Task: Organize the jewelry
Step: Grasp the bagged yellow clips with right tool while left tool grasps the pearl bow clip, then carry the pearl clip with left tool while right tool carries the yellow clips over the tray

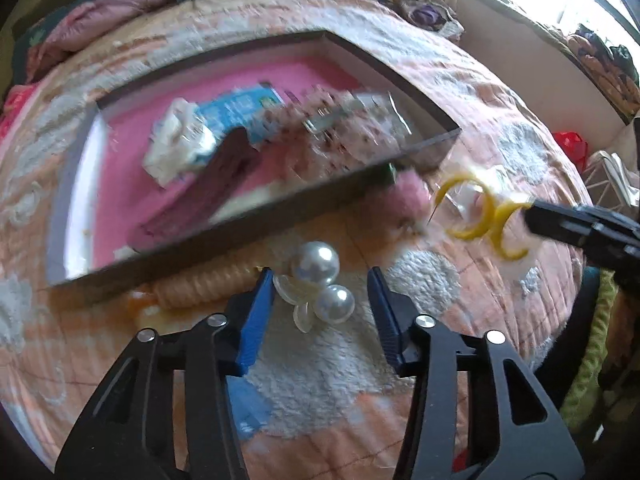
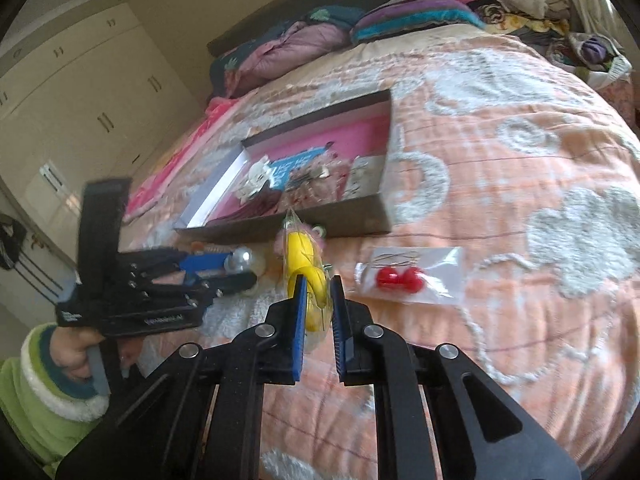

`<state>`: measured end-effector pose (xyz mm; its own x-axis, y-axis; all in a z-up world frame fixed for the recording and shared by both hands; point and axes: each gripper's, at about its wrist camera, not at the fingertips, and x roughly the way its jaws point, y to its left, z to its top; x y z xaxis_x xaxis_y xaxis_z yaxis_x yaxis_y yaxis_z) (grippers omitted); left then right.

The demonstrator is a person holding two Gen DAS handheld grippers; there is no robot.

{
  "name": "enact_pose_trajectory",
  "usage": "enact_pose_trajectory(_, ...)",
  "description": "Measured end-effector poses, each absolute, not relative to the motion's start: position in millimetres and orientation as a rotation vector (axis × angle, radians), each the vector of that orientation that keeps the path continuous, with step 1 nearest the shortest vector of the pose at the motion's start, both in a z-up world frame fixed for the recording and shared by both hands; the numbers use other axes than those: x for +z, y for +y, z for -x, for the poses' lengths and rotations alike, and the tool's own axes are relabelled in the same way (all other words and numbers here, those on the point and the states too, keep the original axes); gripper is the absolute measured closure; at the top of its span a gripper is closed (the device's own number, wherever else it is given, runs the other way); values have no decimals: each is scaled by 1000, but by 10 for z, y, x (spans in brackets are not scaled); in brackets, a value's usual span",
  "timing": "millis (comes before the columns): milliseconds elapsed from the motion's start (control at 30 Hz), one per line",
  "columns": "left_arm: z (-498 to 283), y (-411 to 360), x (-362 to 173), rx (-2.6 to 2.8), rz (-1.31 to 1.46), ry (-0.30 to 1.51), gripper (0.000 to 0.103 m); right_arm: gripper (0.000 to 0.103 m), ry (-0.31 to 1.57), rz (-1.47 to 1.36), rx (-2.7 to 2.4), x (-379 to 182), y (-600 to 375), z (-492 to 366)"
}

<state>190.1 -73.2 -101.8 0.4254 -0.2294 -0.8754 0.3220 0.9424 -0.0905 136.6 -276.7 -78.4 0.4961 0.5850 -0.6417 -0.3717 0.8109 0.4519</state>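
A dark shallow box (image 1: 436, 148) with a pink lining lies on the bed and holds several small packets; it also shows in the right wrist view (image 2: 356, 218). My left gripper (image 1: 322, 284) is open around a pearl hair piece (image 1: 316, 264) lying on the quilt; it also shows in the right wrist view (image 2: 240, 268). My right gripper (image 2: 318, 280) is shut on a clear packet of yellow hoop earrings (image 2: 304, 256), held above the quilt near the box's front edge. The hoops (image 1: 476, 216) also show in the left wrist view.
A packet of red ball earrings (image 2: 400, 278) lies on the quilt right of my right gripper. A pink fluffy piece (image 1: 408, 196) and an orange spiral hair tie (image 1: 200, 284) lie by the box's front wall. Pillows and clothes are piled at the bed's far end.
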Motion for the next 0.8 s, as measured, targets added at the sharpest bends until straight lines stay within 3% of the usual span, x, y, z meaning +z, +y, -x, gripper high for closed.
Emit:
enact_pose_trajectory(133,-1905,-789,-1160,-321,-121,1089,66,95,857,-296,561,-718,-2936,-1328)
enact_pose_trajectory(200,-1918,-784,-1159,-309,-111,1076,78,95,851,-295,556,-697,-2969,-1314)
enact_pose_trajectory(800,-1662,-563,-584,-308,-17,937,78,95,780,-245,589,-376,-2912,-1072)
